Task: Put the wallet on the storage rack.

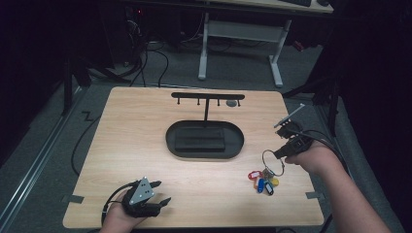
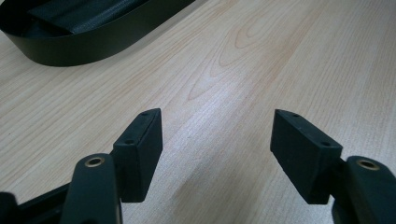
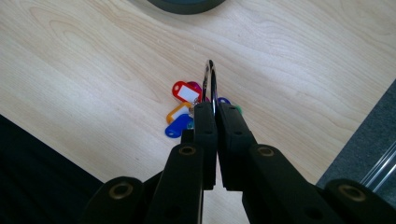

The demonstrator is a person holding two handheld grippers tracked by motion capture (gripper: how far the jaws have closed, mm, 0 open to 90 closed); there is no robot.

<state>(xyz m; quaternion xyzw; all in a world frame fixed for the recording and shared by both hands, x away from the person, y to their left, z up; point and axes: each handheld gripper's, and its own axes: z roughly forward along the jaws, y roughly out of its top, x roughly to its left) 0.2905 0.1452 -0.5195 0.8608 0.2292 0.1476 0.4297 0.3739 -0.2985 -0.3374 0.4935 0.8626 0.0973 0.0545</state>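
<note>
A lab: cables point(image 1: 145, 63) trail under a desk frame point(image 1: 240, 46).

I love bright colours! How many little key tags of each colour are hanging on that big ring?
Red key tag: 1
Orange key tag: 1
Blue key tag: 1
Yellow key tag: 1
Total: 4 clearly seen on the metal ring; others may hide behind the right gripper.

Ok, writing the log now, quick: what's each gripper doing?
Left gripper: open, holding nothing, low over the table.
Right gripper: shut on the key ring, coloured tags hanging from it.
</note>
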